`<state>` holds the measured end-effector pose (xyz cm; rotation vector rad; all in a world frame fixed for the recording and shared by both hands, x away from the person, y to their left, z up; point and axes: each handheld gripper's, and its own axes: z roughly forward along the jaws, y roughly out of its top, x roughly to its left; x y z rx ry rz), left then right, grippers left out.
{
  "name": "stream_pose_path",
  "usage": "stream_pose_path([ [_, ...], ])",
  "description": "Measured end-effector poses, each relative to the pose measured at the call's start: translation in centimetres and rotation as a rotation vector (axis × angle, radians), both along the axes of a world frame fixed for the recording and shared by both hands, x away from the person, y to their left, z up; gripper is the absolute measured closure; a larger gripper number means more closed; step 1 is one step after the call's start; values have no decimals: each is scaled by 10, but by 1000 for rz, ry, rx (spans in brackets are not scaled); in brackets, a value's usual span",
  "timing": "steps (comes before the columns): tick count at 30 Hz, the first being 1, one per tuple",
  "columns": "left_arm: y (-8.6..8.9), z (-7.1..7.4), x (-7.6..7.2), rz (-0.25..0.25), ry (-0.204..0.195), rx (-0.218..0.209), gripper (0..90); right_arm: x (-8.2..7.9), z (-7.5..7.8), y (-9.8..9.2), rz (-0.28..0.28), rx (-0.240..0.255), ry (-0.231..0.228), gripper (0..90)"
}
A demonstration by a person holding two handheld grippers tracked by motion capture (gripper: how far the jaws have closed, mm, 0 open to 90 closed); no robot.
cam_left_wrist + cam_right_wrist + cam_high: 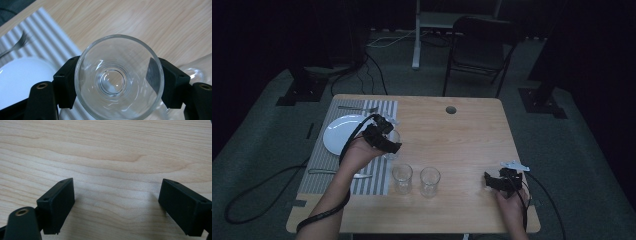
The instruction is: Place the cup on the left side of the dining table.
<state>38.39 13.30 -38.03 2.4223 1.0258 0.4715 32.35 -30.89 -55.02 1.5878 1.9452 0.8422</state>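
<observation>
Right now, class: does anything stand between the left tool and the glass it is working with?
Nothing does. The left tool is already shut on the glass, one pad pressed against each side of it, above the mat's edge, beside the plate.

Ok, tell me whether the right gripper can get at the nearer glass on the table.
Probably yes. The right gripper is open and empty, and bare table lies between it and the nearer glass.
</observation>
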Motion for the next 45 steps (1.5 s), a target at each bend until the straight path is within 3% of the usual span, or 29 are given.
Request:
stream_pose_path([
  [8, 32, -15, 0, 81, 18, 21, 292, 0, 0, 0, -1, 0, 1, 131],
  [17, 58, -29, 0, 153, 30, -9, 292, 0, 0, 0, -1, 0, 1, 131],
  [35, 78, -54, 7, 224, 76, -26, 292, 0, 0, 0, -1, 0, 1, 131],
  [36, 78, -59, 7, 229, 76, -6, 292, 0, 0, 0, -1, 1, 1, 131],
  [39, 83, -61, 6, 248, 66, -48, 292, 0, 0, 0, -1, 1, 1, 133],
  [43, 86, -63, 5, 259, 55, -72, 291, 0, 0, 0, -1, 0, 1, 133],
  [45, 88, -66, 2, 273, 30, -105, 290, 0, 0, 0, -1, 1, 1, 133],
])
